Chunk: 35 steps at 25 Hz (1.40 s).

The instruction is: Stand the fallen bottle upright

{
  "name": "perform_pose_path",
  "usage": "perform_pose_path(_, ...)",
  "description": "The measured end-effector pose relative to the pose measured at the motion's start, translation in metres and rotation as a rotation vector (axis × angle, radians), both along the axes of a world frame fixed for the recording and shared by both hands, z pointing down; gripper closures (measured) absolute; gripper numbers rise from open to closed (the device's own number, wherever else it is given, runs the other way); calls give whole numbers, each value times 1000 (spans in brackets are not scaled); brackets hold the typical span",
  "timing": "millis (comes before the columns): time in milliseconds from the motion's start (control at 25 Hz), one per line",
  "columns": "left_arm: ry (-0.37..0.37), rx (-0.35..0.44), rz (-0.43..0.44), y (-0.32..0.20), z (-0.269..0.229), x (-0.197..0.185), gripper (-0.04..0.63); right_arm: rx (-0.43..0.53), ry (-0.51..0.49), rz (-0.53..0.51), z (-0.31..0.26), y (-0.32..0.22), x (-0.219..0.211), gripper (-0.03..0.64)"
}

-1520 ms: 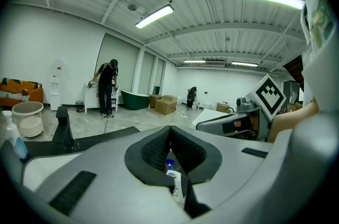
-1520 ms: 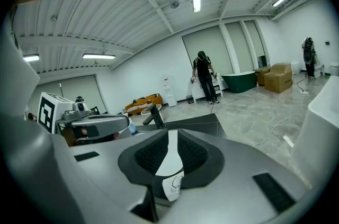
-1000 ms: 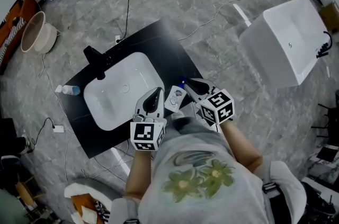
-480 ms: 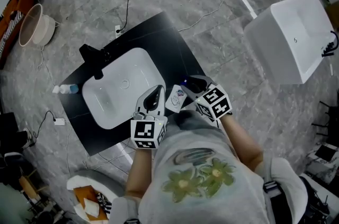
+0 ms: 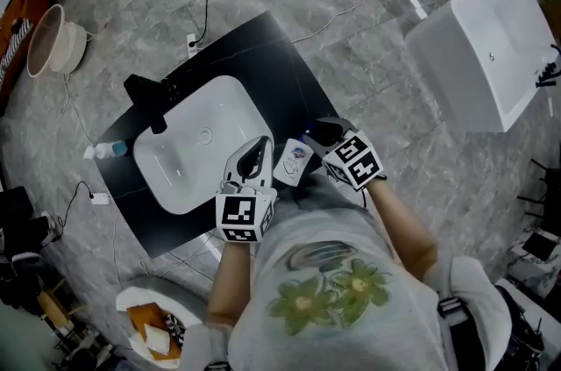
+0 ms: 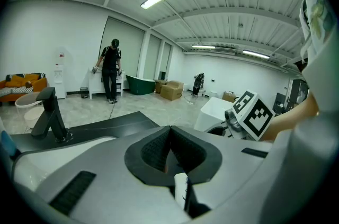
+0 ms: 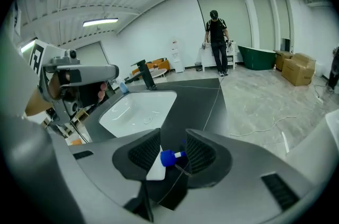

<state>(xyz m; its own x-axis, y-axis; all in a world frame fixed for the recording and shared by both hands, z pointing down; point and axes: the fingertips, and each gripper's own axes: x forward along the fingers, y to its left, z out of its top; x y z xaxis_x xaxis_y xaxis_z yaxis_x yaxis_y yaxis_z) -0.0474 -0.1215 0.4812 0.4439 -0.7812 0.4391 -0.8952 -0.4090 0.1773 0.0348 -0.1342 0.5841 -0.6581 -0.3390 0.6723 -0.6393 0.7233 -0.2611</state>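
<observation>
A small white bottle (image 5: 294,160) with a blue cap (image 7: 168,157) rests on the black counter (image 5: 289,84) just right of the white sink (image 5: 197,146), cap end away from me. I cannot tell whether it lies flat or leans. My right gripper (image 7: 172,151) is open, and the cap and neck sit between its pads without being pressed. In the head view the right gripper (image 5: 326,137) is at the bottle's right. My left gripper (image 5: 254,160) hangs over the sink's near rim, left of the bottle. Its jaws are shut in the left gripper view (image 6: 169,130), and a sliver of the white bottle (image 6: 181,191) shows below them.
A black faucet (image 5: 149,97) stands at the sink's far left. A second small bottle (image 5: 103,150) lies at the counter's left edge. A white tub (image 5: 491,53) stands on the floor to the right, a basket (image 5: 48,45) at far left. Cables cross the floor.
Both grippers have come down and forward toward the counter. The right gripper now sits round the bottle's cap end. The bottle itself looks unmoved.
</observation>
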Motion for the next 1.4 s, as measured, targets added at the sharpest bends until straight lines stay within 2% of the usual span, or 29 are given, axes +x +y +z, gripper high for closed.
perform_pose_path(160,-7,-13,7,-4,7,-2,577,-12,46,-32,15,-3,1,482)
perform_pose_path(840,-3,-43,1,-10,22,-5,577,-91,129,-107,53,-9,5,482)
perform_pose_path(1200,-9,-48,-16,-4,25,-15,577,-90,185,-147,68,-6,7,483)
perform_pose_path(1400,-10,-53,-29,-2,25,-19,577,-91,183,-163,68,-5,5,494)
